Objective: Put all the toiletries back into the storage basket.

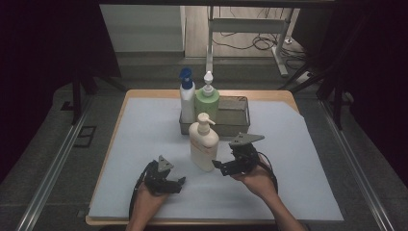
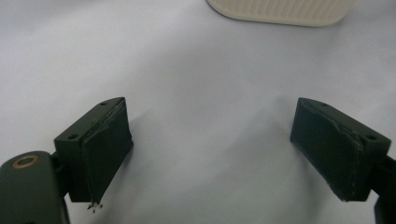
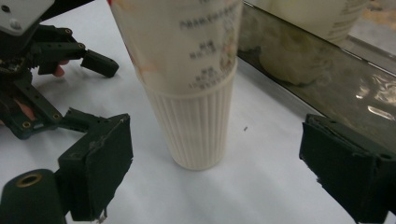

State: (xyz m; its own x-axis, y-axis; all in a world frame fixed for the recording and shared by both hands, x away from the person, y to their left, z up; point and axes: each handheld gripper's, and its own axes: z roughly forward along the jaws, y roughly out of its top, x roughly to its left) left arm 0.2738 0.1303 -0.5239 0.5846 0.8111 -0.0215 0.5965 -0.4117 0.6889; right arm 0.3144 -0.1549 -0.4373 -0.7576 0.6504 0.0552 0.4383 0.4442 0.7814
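**Right gripper lined up on a cream pump bottle**

A dim room; a wooden worktop [image 1: 144, 94] covered by a pale sheet. A cream pump bottle [image 1: 203, 143] stands upright at the centre, just in front of a metal tray [image 1: 238, 115] at twelve o'clock holding a blue-capped bottle [image 1: 186, 94] and a green pump bottle [image 1: 207, 96]. The right gripper [image 1: 217, 166], at the bottle's four o'clock, has its jaws apart, not touching the bottle. The left gripper [image 1: 182, 181] rests at eight o'clock, jaws apart and empty. To grasp well, I'd judge the right gripper should centre on the ribbed lower body, stay level, and close evenly so the bottle doesn't tip.
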